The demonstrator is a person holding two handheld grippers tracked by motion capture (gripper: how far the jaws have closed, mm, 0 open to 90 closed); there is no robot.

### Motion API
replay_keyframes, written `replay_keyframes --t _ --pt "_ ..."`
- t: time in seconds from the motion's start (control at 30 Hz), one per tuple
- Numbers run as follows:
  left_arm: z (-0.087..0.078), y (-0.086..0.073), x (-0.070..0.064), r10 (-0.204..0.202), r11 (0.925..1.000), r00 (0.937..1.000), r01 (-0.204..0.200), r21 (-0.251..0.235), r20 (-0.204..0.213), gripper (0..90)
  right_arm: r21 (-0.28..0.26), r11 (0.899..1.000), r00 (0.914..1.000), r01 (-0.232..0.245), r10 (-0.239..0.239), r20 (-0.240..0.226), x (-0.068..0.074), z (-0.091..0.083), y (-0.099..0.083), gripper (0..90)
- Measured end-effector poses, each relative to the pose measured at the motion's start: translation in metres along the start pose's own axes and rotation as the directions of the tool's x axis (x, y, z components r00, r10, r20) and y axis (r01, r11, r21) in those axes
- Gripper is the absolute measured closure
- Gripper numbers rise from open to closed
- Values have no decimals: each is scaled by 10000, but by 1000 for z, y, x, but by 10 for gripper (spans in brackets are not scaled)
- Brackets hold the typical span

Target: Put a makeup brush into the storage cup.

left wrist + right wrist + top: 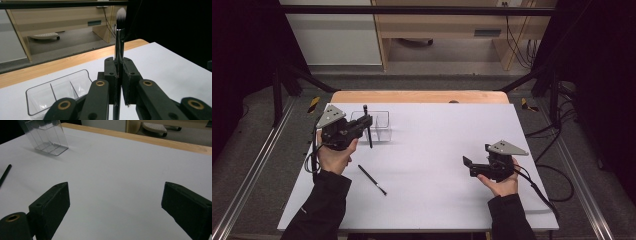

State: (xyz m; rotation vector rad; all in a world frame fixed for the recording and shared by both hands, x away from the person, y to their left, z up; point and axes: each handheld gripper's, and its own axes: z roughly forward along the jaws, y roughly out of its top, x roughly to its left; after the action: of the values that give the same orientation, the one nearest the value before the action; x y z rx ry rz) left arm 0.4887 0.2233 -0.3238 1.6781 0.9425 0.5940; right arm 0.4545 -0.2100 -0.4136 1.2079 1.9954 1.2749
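Observation:
My left gripper (pixel 366 121) (pixel 119 75) is shut on a makeup brush (pixel 119 45) (pixel 367 127), held upright with its white-tipped bristles on top. It hovers just in front of a clear divided organiser box (pixel 379 123) (pixel 57 93) (pixel 45 136) at the far left of the white table. A second black brush (pixel 372 179) (pixel 5 175) lies flat on the table nearer the person, below the left hand. My right gripper (pixel 468 164) (pixel 115 205) is open over bare table at the right, with nothing between its jaws.
The white table top (pixel 432 150) has a wooden strip (pixel 419 97) along its far edge. Black frame posts and cables (pixel 557 125) stand beside the table at the right. Wooden furniture (pixel 452 30) stands beyond the table.

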Motion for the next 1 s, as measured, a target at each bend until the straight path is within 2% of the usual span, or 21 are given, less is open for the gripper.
replay_keyframes --t 0.67,1.0 --pt "3 16 15 -111 9998 9992 104 -181 -397 832 -17 10000 9999 -6 6 107 -4 -2 -3 86" --pt "10 17 23 -227 9997 9983 221 -124 -535 831 12 10000 10000 5 -5 95 -4 -1 -4 85"
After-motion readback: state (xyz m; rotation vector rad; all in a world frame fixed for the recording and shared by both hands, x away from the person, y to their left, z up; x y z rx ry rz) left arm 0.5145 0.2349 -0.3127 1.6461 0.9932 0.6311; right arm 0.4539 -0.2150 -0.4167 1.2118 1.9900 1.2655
